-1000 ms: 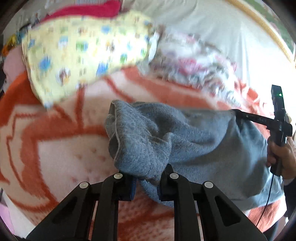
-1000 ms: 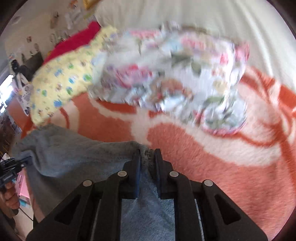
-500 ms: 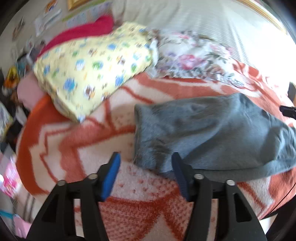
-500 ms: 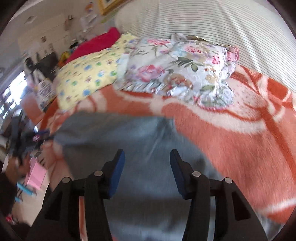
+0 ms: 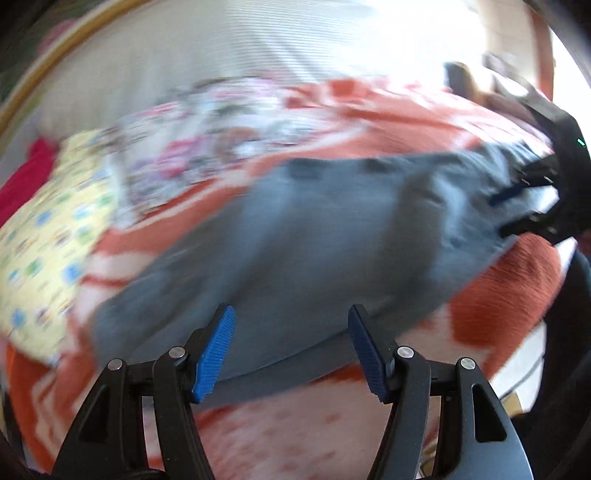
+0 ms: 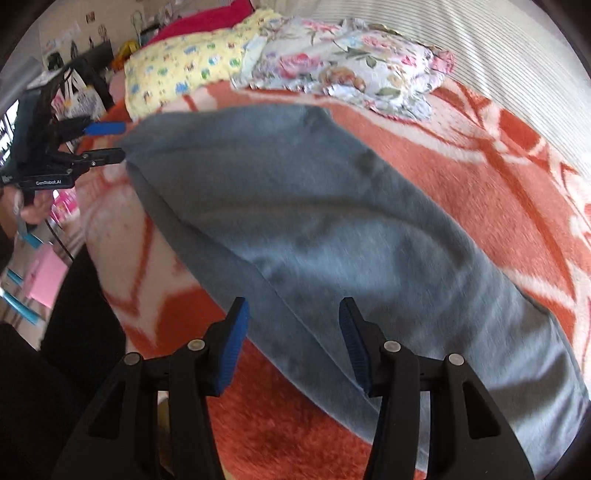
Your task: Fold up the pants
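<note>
Grey pants lie spread lengthwise on the orange and white blanket. In the left wrist view, which is motion-blurred, my left gripper is open, hovering over the pants' near edge with nothing pressed between its blue pads. My right gripper shows at the far right, open over the pants' end. In the right wrist view the pants run from upper left to lower right. There my right gripper is open above their near edge, and my left gripper stands open just beside their far left end.
A yellow patterned pillow, a floral pillow and a red cushion lie at the head of the bed. Striped white bedding is beyond the blanket. A hand holds the left gripper; pink items are on the floor.
Both grippers were shut on the pants a second ago; both have opened, let go and drawn back. The pants now lie flat on the blanket. The left view has rolled.
</note>
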